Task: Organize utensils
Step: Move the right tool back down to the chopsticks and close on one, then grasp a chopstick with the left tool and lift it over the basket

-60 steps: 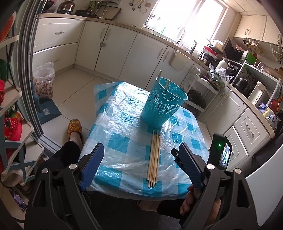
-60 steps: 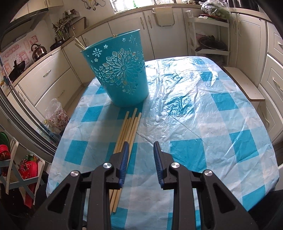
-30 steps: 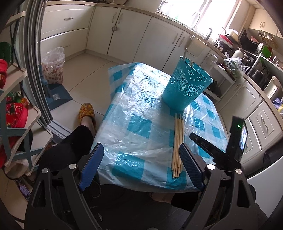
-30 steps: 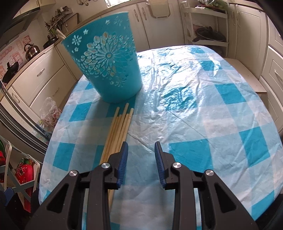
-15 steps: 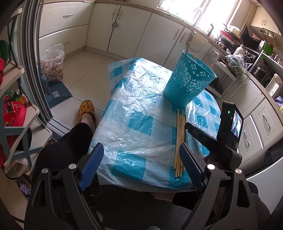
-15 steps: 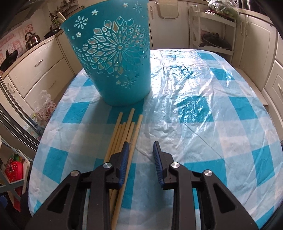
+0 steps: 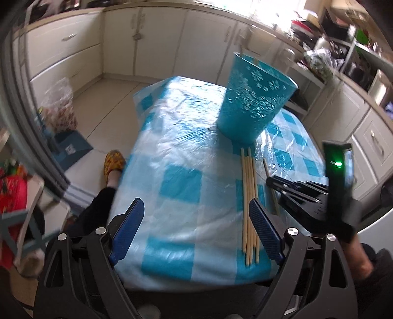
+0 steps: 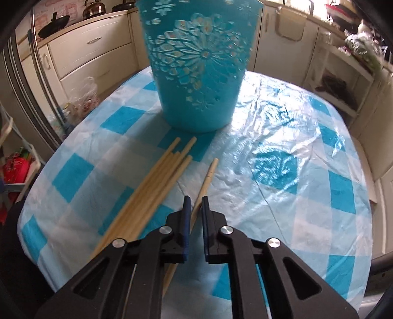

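daylight from window (image 7: pixel 277 14) | glare on tablecloth (image 8: pixel 265 137) | motion blur | fisheye edges

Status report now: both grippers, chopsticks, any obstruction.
Left gripper open, empty. Right gripper shut on one chopstick, apart from the bundle. Teal basket upright just beyond. Nothing in the way.

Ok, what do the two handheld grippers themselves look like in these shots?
Both are matte black plastic frames with triangular cut-outs and silver screw heads. The left gripper and the right gripper carry dark blue textured pads on their fingers. A black upright module with a lit green light sits on the right one. No cables show.
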The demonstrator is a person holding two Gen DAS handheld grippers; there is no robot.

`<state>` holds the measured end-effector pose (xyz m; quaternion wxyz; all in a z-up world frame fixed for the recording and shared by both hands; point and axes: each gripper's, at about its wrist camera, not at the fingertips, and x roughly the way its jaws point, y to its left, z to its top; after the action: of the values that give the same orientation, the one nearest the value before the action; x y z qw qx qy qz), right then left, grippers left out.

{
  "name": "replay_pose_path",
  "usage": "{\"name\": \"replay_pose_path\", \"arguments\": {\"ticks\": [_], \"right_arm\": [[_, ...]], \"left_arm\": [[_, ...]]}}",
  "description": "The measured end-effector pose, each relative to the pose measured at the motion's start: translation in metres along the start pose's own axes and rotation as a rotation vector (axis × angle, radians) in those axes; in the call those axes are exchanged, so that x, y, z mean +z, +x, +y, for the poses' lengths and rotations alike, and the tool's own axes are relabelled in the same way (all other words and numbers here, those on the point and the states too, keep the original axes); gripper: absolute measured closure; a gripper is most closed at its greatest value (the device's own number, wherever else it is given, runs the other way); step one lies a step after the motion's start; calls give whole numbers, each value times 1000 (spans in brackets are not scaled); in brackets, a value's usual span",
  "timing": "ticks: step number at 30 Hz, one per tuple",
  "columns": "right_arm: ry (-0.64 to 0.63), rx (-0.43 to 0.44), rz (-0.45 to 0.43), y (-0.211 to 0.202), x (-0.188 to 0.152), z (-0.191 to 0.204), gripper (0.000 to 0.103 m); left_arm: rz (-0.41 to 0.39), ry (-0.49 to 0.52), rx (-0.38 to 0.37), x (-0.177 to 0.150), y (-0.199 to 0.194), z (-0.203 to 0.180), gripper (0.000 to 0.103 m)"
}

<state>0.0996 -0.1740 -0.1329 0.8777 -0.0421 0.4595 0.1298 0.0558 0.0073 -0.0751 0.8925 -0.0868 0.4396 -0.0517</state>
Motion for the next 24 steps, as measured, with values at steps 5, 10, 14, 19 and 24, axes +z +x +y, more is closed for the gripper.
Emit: {"name": "replay_pose_path", "arguments": {"ticks": [5,10,14,19,24], "right_arm": [[119,82,-8,-2,-3,-17,94],[162,119,-10,-2,-4,-24,94],[186,142,-6,-1,-1,-30,94],[192,146,-3,1,2,-35,94],[197,149,-4,1,3,-38,94]], "left_arm": [[49,80,19,20,54,-28,20],[71,109,53,37,94,-40,21],[96,125,69,45,117,-47,21],[106,143,88,51,130,-54,21],[112,160,98,53,136,-58,22]]}}
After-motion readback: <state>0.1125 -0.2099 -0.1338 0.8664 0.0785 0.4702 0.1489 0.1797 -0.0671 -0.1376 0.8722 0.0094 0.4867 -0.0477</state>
